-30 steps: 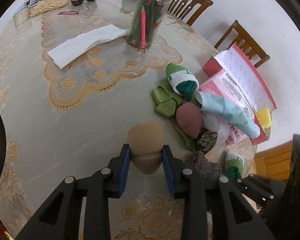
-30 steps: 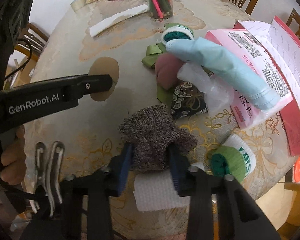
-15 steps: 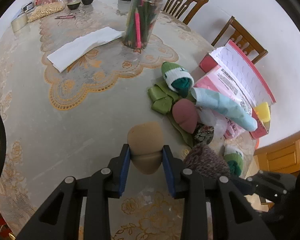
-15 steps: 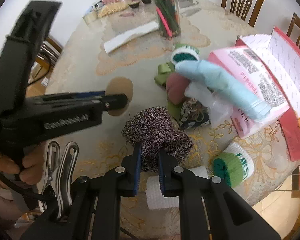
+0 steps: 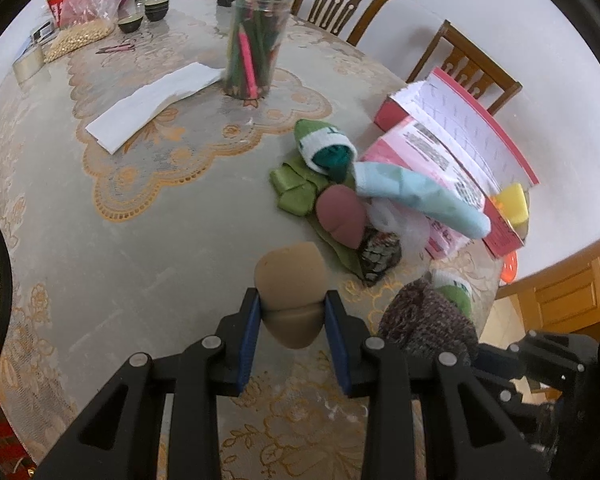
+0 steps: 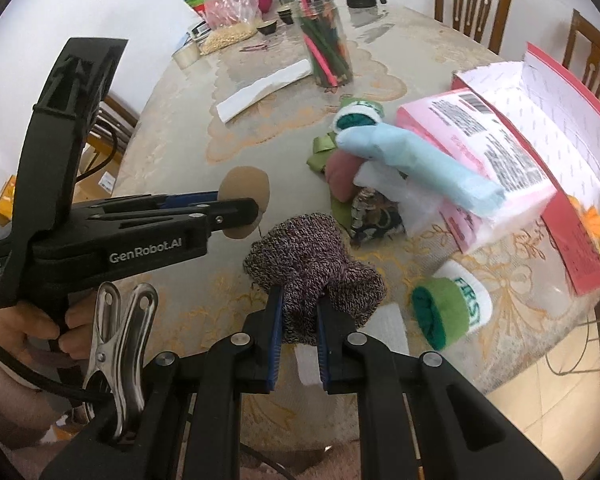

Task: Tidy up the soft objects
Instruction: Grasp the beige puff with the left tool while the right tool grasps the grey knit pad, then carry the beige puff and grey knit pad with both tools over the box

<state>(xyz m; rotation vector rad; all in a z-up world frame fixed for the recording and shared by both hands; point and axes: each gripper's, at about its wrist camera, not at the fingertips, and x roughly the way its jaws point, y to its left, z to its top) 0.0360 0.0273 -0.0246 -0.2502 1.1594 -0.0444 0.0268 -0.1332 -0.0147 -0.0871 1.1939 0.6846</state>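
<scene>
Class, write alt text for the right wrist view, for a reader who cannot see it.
The right gripper is shut on a speckled purple-grey knitted sock roll above a lace-patterned tablecloth. To its left, the left gripper clamps a tan rounded foam pad; a green-and-white rolled sock lies to the right.

White walls; round table (image 5: 140, 240) with lace cloth; wooden chairs (image 5: 340, 4) at twelve and two o'clock.

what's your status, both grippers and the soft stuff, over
Left gripper shut on tan pad. Right gripper shut on knit sock, both lifted. Sock pile on table ahead, nothing blocking.
</scene>
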